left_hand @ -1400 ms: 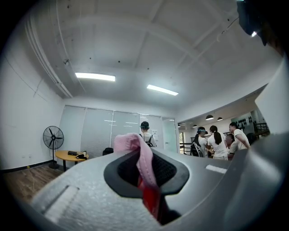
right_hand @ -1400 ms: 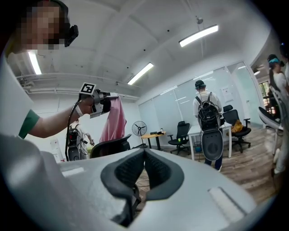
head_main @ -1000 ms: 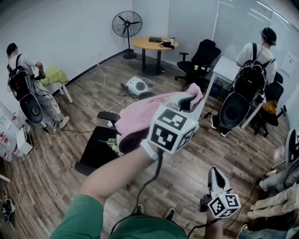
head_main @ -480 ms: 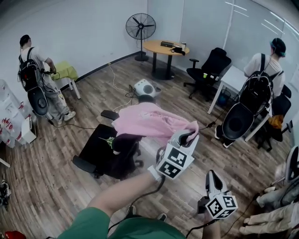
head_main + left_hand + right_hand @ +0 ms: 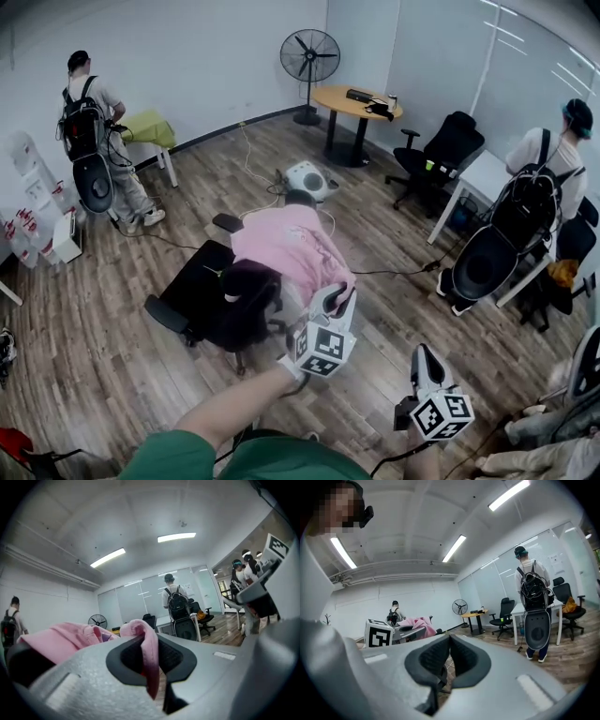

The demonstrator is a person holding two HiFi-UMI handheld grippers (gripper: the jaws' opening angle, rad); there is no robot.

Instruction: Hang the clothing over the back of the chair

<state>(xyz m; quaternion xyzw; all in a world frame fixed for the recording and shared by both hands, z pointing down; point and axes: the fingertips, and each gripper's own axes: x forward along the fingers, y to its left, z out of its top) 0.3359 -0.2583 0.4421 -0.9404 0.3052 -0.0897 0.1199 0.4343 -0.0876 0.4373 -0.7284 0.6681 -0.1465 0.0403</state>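
A pink garment point(image 5: 286, 251) lies draped over the back of a black office chair point(image 5: 202, 300) in the middle of the floor. My left gripper point(image 5: 339, 295) is shut on the garment's near edge, just right of the chair back. In the left gripper view the pink cloth point(image 5: 149, 656) is pinched between the pads and runs off to the left. My right gripper point(image 5: 424, 357) hangs lower right in the head view, shut with nothing in it. In the right gripper view its pads point(image 5: 461, 660) meet, and the pink garment point(image 5: 418, 622) shows at a distance.
A white round appliance point(image 5: 310, 178) and cables lie on the wood floor behind the chair. A standing fan point(image 5: 311, 58) and round table point(image 5: 361, 101) are at the back. People with backpacks stand at left point(image 5: 94, 150) and right point(image 5: 530, 211). Another black chair point(image 5: 448, 150) stands by a white desk.
My left gripper has come down with the pink garment, from held high above the chair to low beside the chair back; the cloth now lies over the back. The right gripper shifted slightly.
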